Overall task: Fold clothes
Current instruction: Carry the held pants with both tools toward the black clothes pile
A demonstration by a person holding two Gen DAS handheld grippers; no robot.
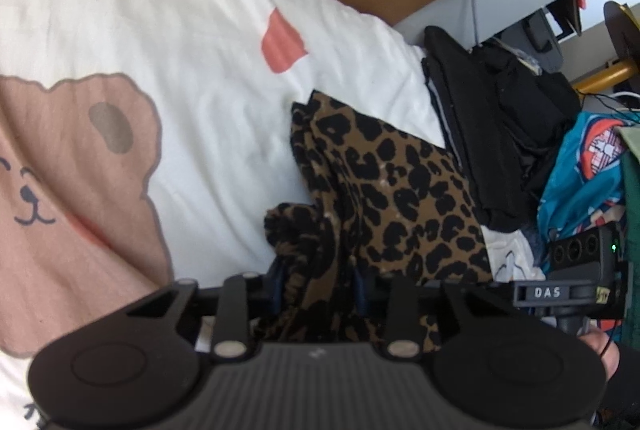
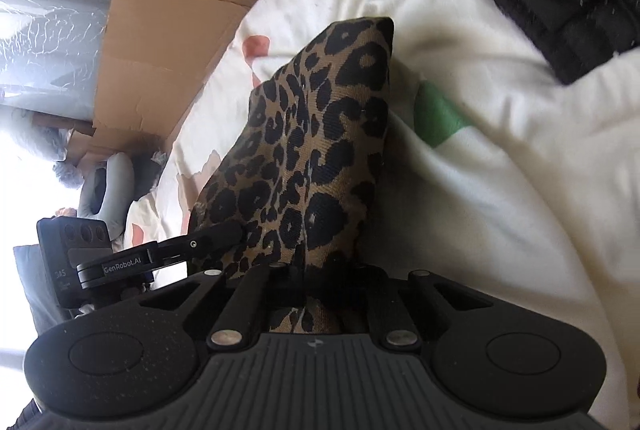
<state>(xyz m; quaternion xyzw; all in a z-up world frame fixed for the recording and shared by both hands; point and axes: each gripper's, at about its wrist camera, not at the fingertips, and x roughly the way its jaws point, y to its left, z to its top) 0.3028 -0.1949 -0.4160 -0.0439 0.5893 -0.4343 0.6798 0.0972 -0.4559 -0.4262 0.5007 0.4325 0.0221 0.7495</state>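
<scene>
White bedding (image 1: 192, 41) carries a bunched leopard-print garment (image 1: 400, 189).

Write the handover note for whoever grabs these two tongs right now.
Right tongs: shut on the leopard-print garment, fabric bunched between the fingers.
Left tongs: narrowed around the same garment; whether the pads press on it is unclear.
The garment lies part-folded on the white bear-print bedding, beside a stack of black clothes.
Done: both ends taken up.
Left: finish the fold, then stack it.
</scene>
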